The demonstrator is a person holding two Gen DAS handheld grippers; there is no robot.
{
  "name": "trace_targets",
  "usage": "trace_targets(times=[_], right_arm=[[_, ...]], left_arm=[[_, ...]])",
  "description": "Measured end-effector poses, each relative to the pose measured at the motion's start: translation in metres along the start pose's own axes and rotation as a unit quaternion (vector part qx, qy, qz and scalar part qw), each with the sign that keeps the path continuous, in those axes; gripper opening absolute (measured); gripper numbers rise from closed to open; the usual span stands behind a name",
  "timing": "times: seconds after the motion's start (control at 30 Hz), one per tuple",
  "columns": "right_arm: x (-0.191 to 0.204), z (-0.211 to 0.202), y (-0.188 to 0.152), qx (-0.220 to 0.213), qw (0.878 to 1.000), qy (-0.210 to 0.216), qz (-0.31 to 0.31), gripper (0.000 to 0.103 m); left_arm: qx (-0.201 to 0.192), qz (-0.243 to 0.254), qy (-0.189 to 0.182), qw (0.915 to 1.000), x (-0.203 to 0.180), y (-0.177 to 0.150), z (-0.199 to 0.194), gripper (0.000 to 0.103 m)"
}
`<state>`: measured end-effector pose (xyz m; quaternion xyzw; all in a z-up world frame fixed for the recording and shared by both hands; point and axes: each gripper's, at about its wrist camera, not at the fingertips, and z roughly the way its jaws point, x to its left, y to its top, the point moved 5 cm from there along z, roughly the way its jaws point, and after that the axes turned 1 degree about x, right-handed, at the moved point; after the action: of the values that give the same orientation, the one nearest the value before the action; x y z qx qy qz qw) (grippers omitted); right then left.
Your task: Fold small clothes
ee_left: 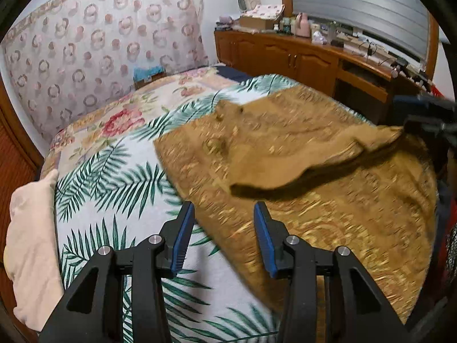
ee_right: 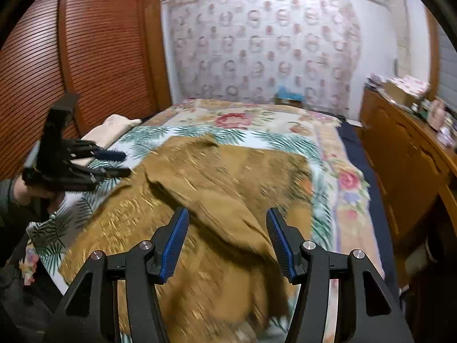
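A mustard-brown garment point(ee_left: 300, 148) with a gold pattern lies spread on the bed point(ee_left: 114, 154), over a bedspread printed with green palm fronds point(ee_left: 120, 177) and, further up, pink flowers. Part of the cloth is doubled over on itself, its folded edge casting a dark shadow across the layer beneath (the picture is blurred here, so the kind of garment cannot be told).

The left gripper point(ee_left: 224, 228) hangs above the near edge of the cloth with its blue-padded jaws standing apart and nothing between them; in the right wrist view it point(ee_right: 120, 161) shows at the left, held in a person's hand point(ee_right: 34, 194), clear of the fabric.

The right gripper point(ee_right: 227, 237) also has its jaws parted, above the folded ridge of the garment, the pads not pressing on it. From the left wrist view its dark body sits at the far right edge, by the lifted corner of the cloth.

A pale cream pillow point(ee_left: 31, 251) lies at the bed's left side, a wooden sideboard point(ee_left: 288, 54) runs along the right
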<state>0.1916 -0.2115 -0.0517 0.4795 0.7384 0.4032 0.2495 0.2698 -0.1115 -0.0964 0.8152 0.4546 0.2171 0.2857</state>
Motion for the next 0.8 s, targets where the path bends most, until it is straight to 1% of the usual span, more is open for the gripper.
trace_targets(times=[0.1,0.2,0.33,0.37,0.4,0.53,0.67,0.73,0.8], right_arm=[[0.010,0.018,0.018,0.007,1.000,0.014,-0.015,0.059],[0.016,0.037,0.032,0.019,0.999,0.028,-0.023,0.059],[0.021,0.064,0.046,0.044,0.998,0.040,-0.033,0.059],[0.024,0.067,0.048,0.049,0.997,0.042,-0.035,0.059],[0.027,0.073,0.050,0.057,0.997,0.044,-0.037,0.059],[0.028,0.091,0.055,0.081,0.994,0.055,-0.046,0.059],[0.029,0.109,0.058,0.102,0.991,0.064,-0.050,0.059],[0.032,0.117,0.057,0.113,0.990,0.068,-0.052,0.059],[0.034,0.124,0.056,0.124,0.988,0.070,-0.055,0.059]], left_arm=[[0.010,-0.006,-0.003,0.9999,0.008,-0.006,0.008,0.045],[0.015,-0.018,-0.015,0.9996,0.014,-0.008,0.013,0.046],[0.016,-0.024,-0.022,0.9993,0.019,-0.006,0.017,0.051],[0.017,-0.026,-0.025,0.9992,0.021,-0.005,0.018,0.052],[0.017,-0.028,-0.027,0.9991,0.022,-0.006,0.019,0.056],[0.024,-0.044,-0.042,0.9979,0.031,-0.009,0.025,0.056],[0.025,-0.054,-0.053,0.9968,0.032,-0.012,0.029,0.056],[0.021,-0.057,-0.052,0.9968,0.032,-0.012,0.029,0.059],[0.018,-0.057,-0.051,0.9969,0.032,-0.012,0.030,0.060]])
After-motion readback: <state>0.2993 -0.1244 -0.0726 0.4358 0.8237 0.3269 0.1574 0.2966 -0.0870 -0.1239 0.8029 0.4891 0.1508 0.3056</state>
